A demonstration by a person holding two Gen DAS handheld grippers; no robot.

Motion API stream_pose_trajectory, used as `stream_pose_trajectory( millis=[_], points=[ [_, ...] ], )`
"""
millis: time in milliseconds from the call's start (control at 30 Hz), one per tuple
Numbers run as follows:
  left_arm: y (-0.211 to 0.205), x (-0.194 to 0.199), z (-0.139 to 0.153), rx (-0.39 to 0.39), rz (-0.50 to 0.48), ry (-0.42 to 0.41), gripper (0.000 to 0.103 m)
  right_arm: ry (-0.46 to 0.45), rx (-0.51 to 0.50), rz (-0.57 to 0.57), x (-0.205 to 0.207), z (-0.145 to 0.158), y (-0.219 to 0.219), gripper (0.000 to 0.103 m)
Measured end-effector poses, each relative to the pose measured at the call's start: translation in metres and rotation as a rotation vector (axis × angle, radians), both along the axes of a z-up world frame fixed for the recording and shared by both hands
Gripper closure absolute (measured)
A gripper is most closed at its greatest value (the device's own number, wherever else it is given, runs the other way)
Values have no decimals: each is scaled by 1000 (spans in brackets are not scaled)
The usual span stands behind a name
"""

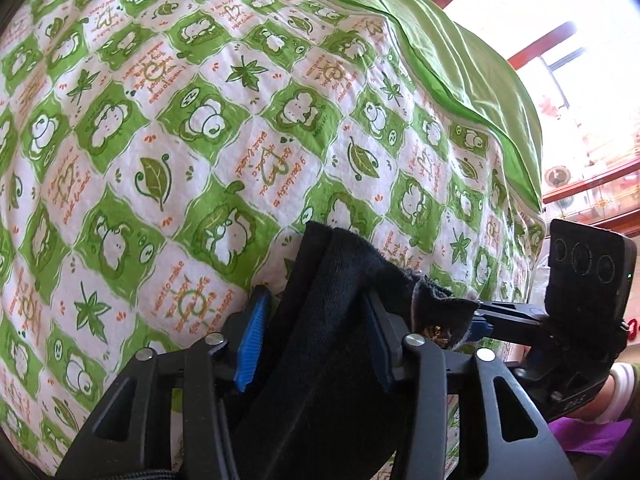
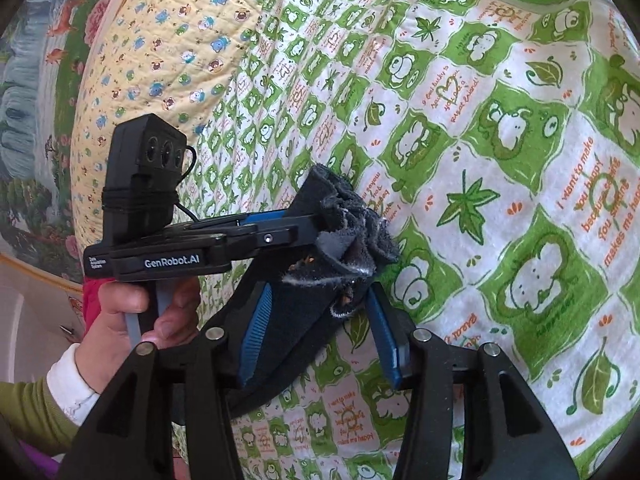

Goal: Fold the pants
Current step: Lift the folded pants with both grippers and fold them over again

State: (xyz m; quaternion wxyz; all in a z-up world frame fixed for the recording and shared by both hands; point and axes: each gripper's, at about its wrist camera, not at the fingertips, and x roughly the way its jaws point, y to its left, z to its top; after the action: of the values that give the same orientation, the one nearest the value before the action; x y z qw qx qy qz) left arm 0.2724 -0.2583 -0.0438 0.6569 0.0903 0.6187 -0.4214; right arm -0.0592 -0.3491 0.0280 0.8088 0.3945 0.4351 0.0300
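Two tools grip dark pants (image 1: pixel 320 320), band running upward.

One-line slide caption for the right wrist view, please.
Dark fleece pants bunched between the blue pads of the right gripper and clamped by the left gripper, above a green-and-white patterned quilt.

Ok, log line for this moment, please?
left gripper shut on pants | right gripper shut on pants | pants bunched, held between both over quilt | not laid flat
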Motion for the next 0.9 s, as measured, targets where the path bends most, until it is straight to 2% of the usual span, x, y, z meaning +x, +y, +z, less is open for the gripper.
stream_pose_trajectory(
  millis=[33, 100, 167, 233, 400, 533, 733, 900],
  points=[
    [-2, 1, 0, -2, -6, -1, 63, 0, -6, 0, 0, -1, -1, 55],
    [-3, 0, 0, -10, -15, -2, 73, -5, -17, 2, 2, -1, -2, 61],
    [-6, -3, 1, -20, -31, -14, 81, 6, -46, 15, 4, -1, -1, 85],
    [-9, -6, 4, -31, -46, -28, 89, -4, -30, 5, 1, -1, -5, 89],
    [-13, 0, 22, -81, -40, -35, 92, -40, -30, -24, -5, 11, -14, 91],
    [-13, 4, 45, -161, -20, -47, 92, -87, -32, -49, -9, 28, -26, 91],
    [9, -9, 70, -198, -15, -97, 93, -152, -74, 42, -6, 56, -9, 91],
    [43, -20, 88, -237, 34, -123, 93, -212, -42, 122, -3, 74, 11, 91]
  ],
)
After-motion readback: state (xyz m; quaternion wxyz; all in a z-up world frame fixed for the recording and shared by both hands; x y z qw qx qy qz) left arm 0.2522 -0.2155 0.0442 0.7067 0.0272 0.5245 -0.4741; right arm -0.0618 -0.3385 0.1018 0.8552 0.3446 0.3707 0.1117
